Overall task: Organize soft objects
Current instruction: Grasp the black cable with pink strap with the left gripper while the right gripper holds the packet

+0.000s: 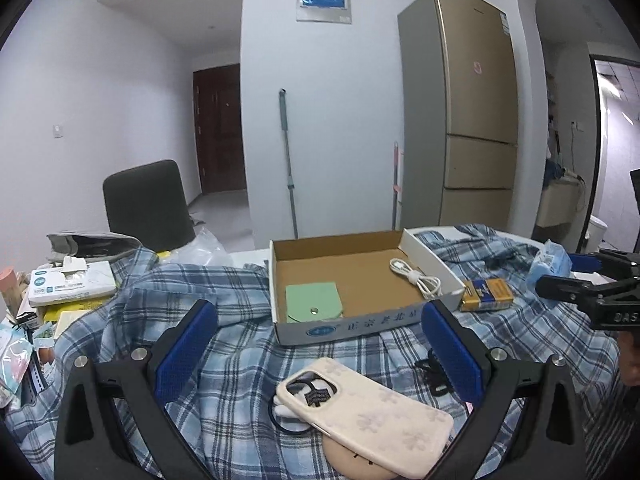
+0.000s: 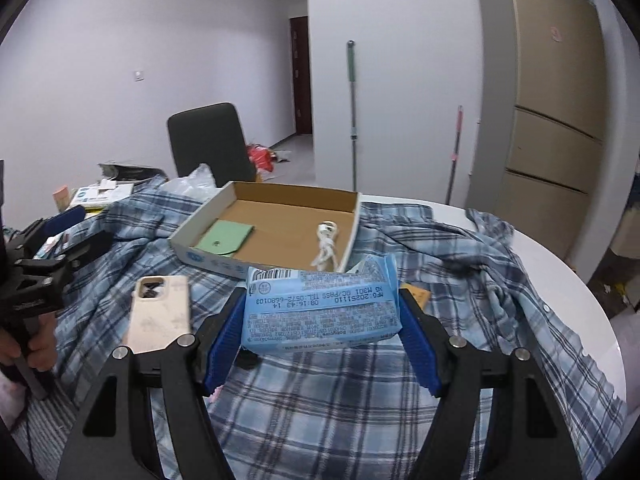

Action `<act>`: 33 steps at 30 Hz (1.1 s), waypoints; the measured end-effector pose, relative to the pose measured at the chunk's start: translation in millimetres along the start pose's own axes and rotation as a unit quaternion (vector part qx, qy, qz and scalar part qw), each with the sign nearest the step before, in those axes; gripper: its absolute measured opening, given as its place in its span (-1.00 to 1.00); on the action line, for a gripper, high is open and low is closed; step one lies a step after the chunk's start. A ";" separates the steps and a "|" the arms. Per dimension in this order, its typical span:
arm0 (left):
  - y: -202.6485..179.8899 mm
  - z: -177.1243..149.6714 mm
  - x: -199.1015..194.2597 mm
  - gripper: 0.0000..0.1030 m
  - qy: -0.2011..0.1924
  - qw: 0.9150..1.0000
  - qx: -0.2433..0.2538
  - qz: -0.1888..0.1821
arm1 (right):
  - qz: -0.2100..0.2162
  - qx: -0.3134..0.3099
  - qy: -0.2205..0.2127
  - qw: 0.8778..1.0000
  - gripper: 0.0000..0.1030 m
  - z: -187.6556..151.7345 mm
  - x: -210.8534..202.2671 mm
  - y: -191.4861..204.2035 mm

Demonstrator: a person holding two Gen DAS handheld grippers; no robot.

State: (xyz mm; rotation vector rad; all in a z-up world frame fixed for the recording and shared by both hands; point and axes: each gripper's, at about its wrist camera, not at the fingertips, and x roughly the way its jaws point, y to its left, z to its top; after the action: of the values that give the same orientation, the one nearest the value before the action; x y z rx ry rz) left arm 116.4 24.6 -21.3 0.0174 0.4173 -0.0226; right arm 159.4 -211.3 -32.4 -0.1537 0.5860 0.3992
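Observation:
My right gripper (image 2: 322, 300) is shut on a light blue tissue pack (image 2: 322, 302), held above the plaid cloth (image 2: 320, 392) in front of the cardboard box (image 2: 208, 258). The pack also shows in the left wrist view (image 1: 546, 266). The box (image 1: 340, 330) holds a green pouch (image 1: 314, 302) and a white coiled cable (image 1: 416, 278). My left gripper (image 1: 316, 332) is open, with a cream phone case (image 1: 364, 412) lying on the cloth between and below its fingers. The case also shows in the right wrist view (image 2: 160, 312).
A yellow-blue small box (image 1: 486, 294) lies right of the cardboard box. Tissue packs and clutter (image 1: 72, 288) sit at the table's left. A dark chair (image 1: 148, 204) stands behind. The round white table's edge (image 2: 580, 292) curves on the right.

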 end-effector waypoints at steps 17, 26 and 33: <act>-49.5 9.1 44.4 0.84 0.121 0.987 0.033 -0.100 | -0.004 0.039 -0.019 0.999 0.39 -6.8 1.9 -19.1; -91.8 -12.8 85.0 0.73 0.197 0.969 0.088 -0.124 | -0.005 0.052 -0.023 0.998 0.39 -8.0 -2.0 -28.7; -98.9 -30.3 109.6 0.59 0.257 0.952 0.099 -0.131 | -0.001 0.061 -0.017 0.998 0.39 -9.0 -0.2 -32.6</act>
State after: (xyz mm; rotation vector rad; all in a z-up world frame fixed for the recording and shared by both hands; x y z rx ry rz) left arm 201.7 -75.6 -94.6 0.1695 0.9373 -0.3276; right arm 168.0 -243.4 -38.8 -0.0314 0.5753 0.3625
